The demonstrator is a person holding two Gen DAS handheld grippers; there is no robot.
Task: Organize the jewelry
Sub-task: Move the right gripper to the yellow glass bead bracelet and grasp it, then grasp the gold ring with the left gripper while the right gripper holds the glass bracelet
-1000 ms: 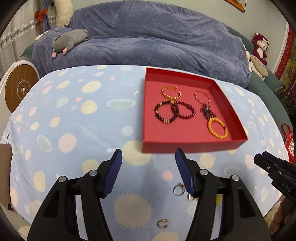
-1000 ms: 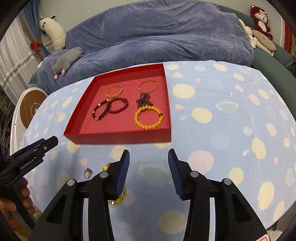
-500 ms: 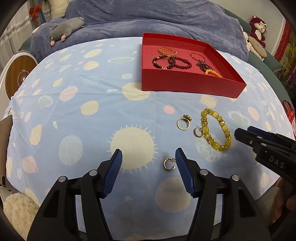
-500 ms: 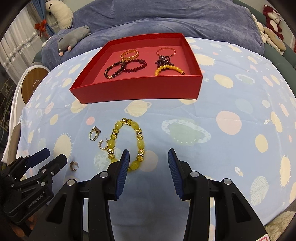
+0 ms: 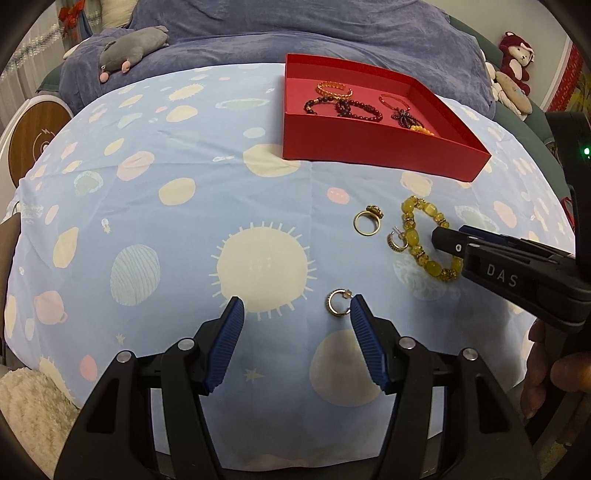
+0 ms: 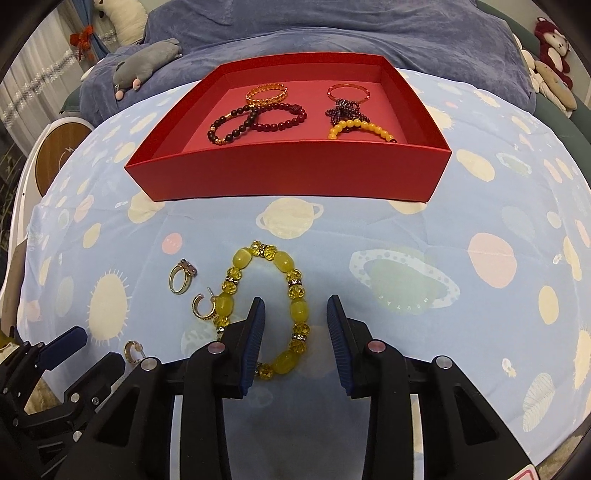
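Between the right gripper's parted, just-narrowing fingers lies one side of a chunky yellow bead bracelet, ungripped. Left gripper gapes beside a small gold hoop earring. Beyond, planet-print blue cloth, red tray, blue-draped sofa.

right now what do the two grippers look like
Both are black plastic clamps with silver pivot bolts and ribbed dark blue finger pads. The left gripper shows this in its own view. The right gripper matches; from the side it carries white "DAS" lettering, with a small green light on the black body behind it.
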